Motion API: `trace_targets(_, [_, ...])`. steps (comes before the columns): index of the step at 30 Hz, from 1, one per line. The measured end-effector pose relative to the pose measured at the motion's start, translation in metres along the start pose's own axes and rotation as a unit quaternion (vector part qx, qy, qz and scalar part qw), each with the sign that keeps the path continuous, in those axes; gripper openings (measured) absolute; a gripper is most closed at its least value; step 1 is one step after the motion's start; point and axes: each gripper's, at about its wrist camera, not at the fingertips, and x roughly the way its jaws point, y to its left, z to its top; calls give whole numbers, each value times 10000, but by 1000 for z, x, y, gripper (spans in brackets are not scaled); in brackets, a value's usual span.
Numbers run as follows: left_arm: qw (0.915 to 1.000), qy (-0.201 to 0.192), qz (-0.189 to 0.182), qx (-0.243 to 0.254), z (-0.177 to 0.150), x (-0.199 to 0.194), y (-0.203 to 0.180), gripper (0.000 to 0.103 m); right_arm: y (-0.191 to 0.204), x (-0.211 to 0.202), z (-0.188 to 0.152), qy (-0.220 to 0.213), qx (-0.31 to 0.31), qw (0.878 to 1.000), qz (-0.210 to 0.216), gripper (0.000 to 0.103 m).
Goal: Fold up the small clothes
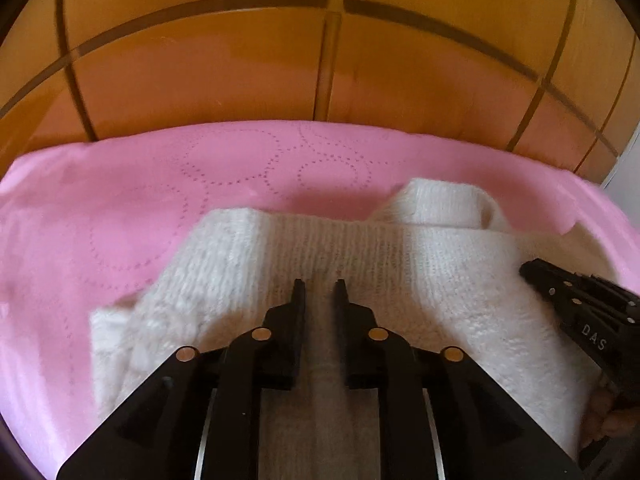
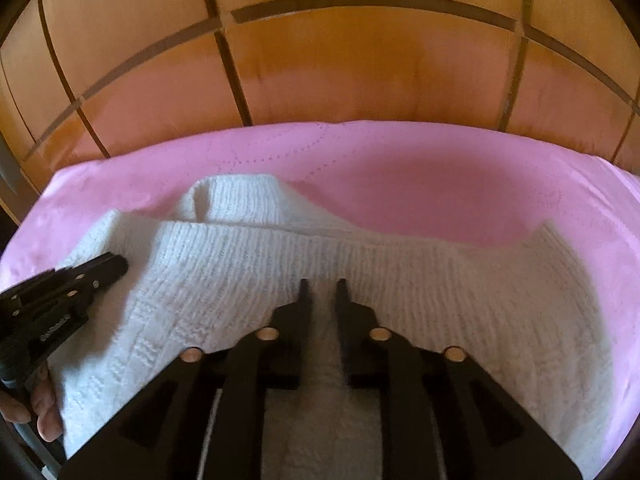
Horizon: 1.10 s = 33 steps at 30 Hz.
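Both grippers pitched steeply down over a white knit sweater [image 1: 400,264], side by side, pointing toward wooden panelling [image 1: 240,60] behind

Sweater spread on pink quilted cover [image 1: 120,216], dotted circle stitching visible on it; surface under the cover not identifiable. Far edge of sweater ribbed, a rolled or folded part [image 2: 240,200] lying just beyond that edge on the cover. One corner [image 1: 108,320] trailing off toward the left in the left wrist view

Left gripper [image 1: 320,286]: fingers slightly apart, narrow gap, tips [image 1: 298,288] right at the knit surface just short of the ribbed edge. Fabric seen through the gap, no fold visibly pinched; cannot tell whether tips actually press the knit

Right gripper [image 2: 323,286]: fingers apart, gap similar or a bit wider, tips [image 2: 342,286] down on the ribbed band. A ridge of knit [image 2: 324,344] running back between the fingers, not visibly clamped

Each gripper showing in the other's view: right one [image 1: 536,272] at right edge, low over sweater; left one [image 2: 116,264] at left edge, tip on or just above the knit. Person's hand [image 2: 44,412] wrapped round the left handle, fingertips beside the sweater edge; bit of the other hand [image 1: 612,420] at the right handle, mostly hidden
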Motion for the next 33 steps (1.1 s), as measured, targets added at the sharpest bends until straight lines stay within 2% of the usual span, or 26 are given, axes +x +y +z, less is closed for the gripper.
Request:
trace_targets(2, [9997, -244, -9, -74, -8, -26, 3, 14, -4, -18, -4, -166, 103, 9997, 119, 47])
trace_targets(4, [9989, -432, -173, -83, -20, -50, 6, 15, -7, -41, -13, -318, 90, 9993, 157, 53])
trace_targets(5, [9985, -505, -205, -75, -28, -60, 7, 23, -7, -49, -19, -363, 59, 9992, 161, 55])
trace_targets(6, [9982, -582, -155, -60, -36, -70, 8, 42, -10, -60, -27, -411, 26, 9990, 172, 60])
trace_targets(7, [9973, -732, -66, -68, -49, -82, 12, 48, -14, -73, -40, -445, 0, 9989, 158, 63])
trace_targets(9, [9969, -775, 108, -125, -65, -89, 20, 48, -25, -87, -63, -458, 33, 9989, 9, 70])
trace_targets(13, [9965, -353, 639, -402, -96, -78, 56, 48, -64, -85, -102, -197, 478, 9983, -279, 67])
trace_targets(16, [9962, -388, 702, -338, -100, -78, 60, 48, -88, -79, -119, -316, 856, 9958, 8, 63])
trace_targets(18, [9957, -427, 730, -381, -94, -89, 50, 48, -82, -81, -115, -305, 838, 9959, -122, 65])
trace_targets(22, [9964, -782, 171, -271, -101, -123, 14, 48, -57, -99, -112, -452, 570, 9967, -358, 71])
trace_targets(26, [9969, -635, -406, 236, -126, -125, -36, 48, -37, -120, -118, -695, 358, 9967, -238, 78])
trace_targets(28, [9973, -297, -489, 461, -144, -109, -59, 48, -32, -123, -124, -628, 341, 9973, -140, 80])
trace_targets(29, [9975, -240, -397, 528, -149, -103, -64, 48, -30, -120, -130, -543, 305, 9980, -134, 82])
trace_targets(30, [9976, -253, -191, 617, -157, -94, -69, 49, -30, -115, -136, -442, 257, 9985, -211, 83])
trace_targets(31, [9975, -287, -167, 621, -158, -90, -71, 49, -32, -104, -146, -183, 194, 9988, -414, 83])
trace_targets(32, [9978, -292, -193, 560, -158, -93, -70, 49, -36, -95, -153, -20, 226, 9988, -436, 84])
trace_targets(33, [9981, -276, -236, 494, -156, -96, -70, 49, -42, -95, -159, -174, 304, 9989, -326, 84])
